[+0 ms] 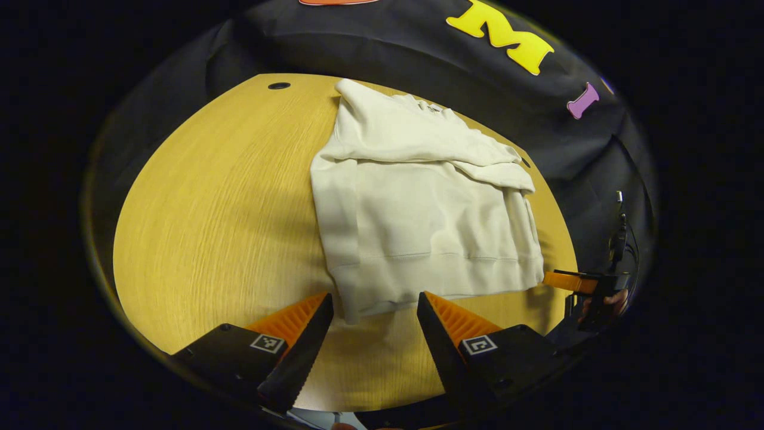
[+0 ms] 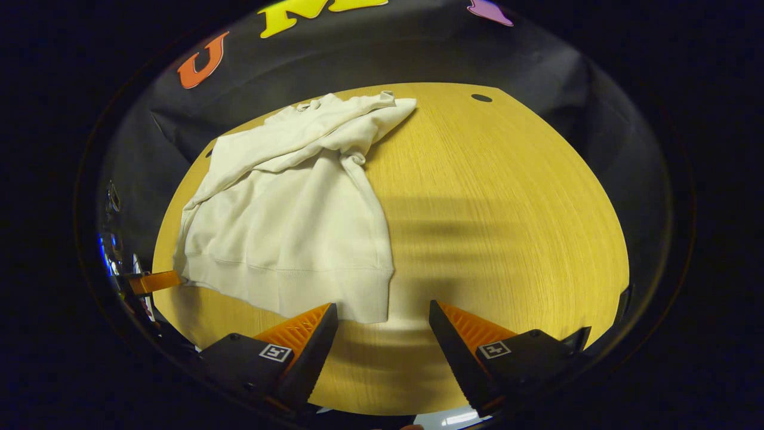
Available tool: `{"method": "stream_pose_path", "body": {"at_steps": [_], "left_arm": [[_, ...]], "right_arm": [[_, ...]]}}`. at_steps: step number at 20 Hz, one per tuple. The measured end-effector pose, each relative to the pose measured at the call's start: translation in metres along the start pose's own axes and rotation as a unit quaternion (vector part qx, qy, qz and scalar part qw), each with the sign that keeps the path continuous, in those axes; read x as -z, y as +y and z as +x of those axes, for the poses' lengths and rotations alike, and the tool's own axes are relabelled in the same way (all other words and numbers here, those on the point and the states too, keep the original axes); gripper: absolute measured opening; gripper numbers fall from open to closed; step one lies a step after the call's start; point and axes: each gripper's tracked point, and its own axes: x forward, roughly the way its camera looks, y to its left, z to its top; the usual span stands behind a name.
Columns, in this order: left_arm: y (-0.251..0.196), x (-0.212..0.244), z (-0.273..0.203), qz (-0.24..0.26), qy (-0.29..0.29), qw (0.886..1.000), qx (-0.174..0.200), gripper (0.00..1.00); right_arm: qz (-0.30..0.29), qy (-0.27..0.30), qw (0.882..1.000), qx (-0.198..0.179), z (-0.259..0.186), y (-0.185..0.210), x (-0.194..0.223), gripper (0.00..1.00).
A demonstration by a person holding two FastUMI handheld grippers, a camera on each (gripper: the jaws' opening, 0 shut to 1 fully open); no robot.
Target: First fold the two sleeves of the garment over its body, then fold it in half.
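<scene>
The cream-coloured, soft knit sweatshirt lies flat on the round yellow wooden counter, in the upper centre of the left gripper view and the left half of the right gripper view. Both sleeves look folded across its body already, so 1 fold in half remains. The left gripper hovers at the ribbed hem with jaws wide apart, holding nothing. The right gripper hangs over the hem's other corner, jaws equally wide and empty. The fabric looks thick, limp and light; it should drape and sag, so pinching both hem corners together seems best.
</scene>
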Motion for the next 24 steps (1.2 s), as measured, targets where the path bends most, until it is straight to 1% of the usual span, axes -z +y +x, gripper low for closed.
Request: {"method": "stream_pose_path", "body": {"at_steps": [1,2,3,4,5,6,7,9,10,11,12,13,14,15,16,17,18,19,20,22,24], "left_arm": [[-0.002,-0.002,0.0,-0.008,0.001,1.0,0.003,0.91],[-0.002,-0.003,0.003,-0.012,0.001,1.0,0.005,1.0],[-0.002,-0.005,0.004,-0.017,0.003,1.0,0.007,0.88],[-0.004,-0.004,0.007,-0.024,0.005,1.0,0.009,0.87],[-0.004,-0.005,0.009,-0.031,0.008,0.999,0.012,0.96],[-0.003,-0.005,0.01,-0.037,0.011,0.999,0.01,0.84],[0.0,-0.005,0.012,-0.04,0.015,0.999,0.006,0.81],[0.005,-0.006,0.011,-0.053,0.019,0.998,0.001,0.77],[0.006,-0.006,0.012,-0.059,0.021,0.998,-0.002,0.74],[0.008,-0.005,0.012,-0.061,0.022,0.998,-0.004,0.7],[0.009,-0.005,0.013,-0.063,0.022,0.998,-0.004,0.67],[0.011,-0.006,0.014,-0.068,0.022,0.997,-0.006,0.6],[0.01,-0.006,0.017,-0.075,0.021,0.997,-0.003,0.54],[0.007,-0.006,0.018,-0.089,0.022,0.996,0.006,0.42],[0.003,-0.004,0.019,-0.105,0.025,0.994,0.015,0.37],[-0.003,-0.005,0.019,-0.119,0.024,0.992,0.031,0.21],[-0.011,-0.002,0.02,-0.129,0.032,0.99,0.049,0.17],[-0.02,0.0,0.018,-0.13,0.039,0.989,0.064,0.11],[-0.027,0.0,0.017,-0.121,0.041,0.989,0.074,0.09],[-0.035,-0.004,0.01,-0.094,0.038,0.992,0.075,0.05],[-0.041,-0.008,-0.003,-0.078,0.034,0.993,0.076,0.05]], "right_arm": [[0.0,0.004,1.0,-0.003,0.003,0.004,0.0,0.94],[-0.002,0.008,1.0,-0.008,0.005,0.008,0.0,0.97],[-0.004,0.01,1.0,-0.009,0.008,0.011,0.0,0.96],[-0.004,0.012,1.0,-0.011,0.011,0.014,-0.001,0.97],[0.002,0.015,1.0,-0.011,0.014,0.017,-0.001,0.93],[0.005,0.014,1.0,-0.008,0.015,0.018,-0.004,0.9],[0.004,0.016,1.0,-0.01,0.016,0.022,-0.005,0.86],[-0.003,0.021,1.0,-0.005,0.019,0.024,-0.007,0.86],[-0.007,0.018,1.0,0.004,0.02,0.02,-0.007,0.8],[-0.011,0.024,1.0,0.009,0.022,0.019,-0.004,0.6],[-0.014,0.025,1.0,0.01,0.021,0.02,-0.006,0.57],[-0.015,0.03,0.999,0.011,0.02,0.019,-0.004,0.53],[-0.018,0.03,0.999,0.018,0.021,0.016,-0.006,0.53],[-0.004,0.036,0.999,0.011,0.023,0.02,-0.004,0.38],[0.006,0.034,0.999,0.008,0.022,0.019,-0.006,0.24],[0.01,0.038,0.999,0.004,0.023,0.019,-0.005,0.23],[0.02,0.037,0.999,-0.004,0.021,0.021,-0.008,0.22],[0.034,0.043,0.998,-0.012,0.023,0.023,-0.004,0.06],[0.047,0.048,0.998,-0.02,0.02,0.024,-0.003,0.05],[0.064,0.043,0.997,-0.032,0.012,0.021,-0.007,0.05],[0.07,0.028,0.996,-0.039,0.001,0.016,-0.017,0.0]]}}
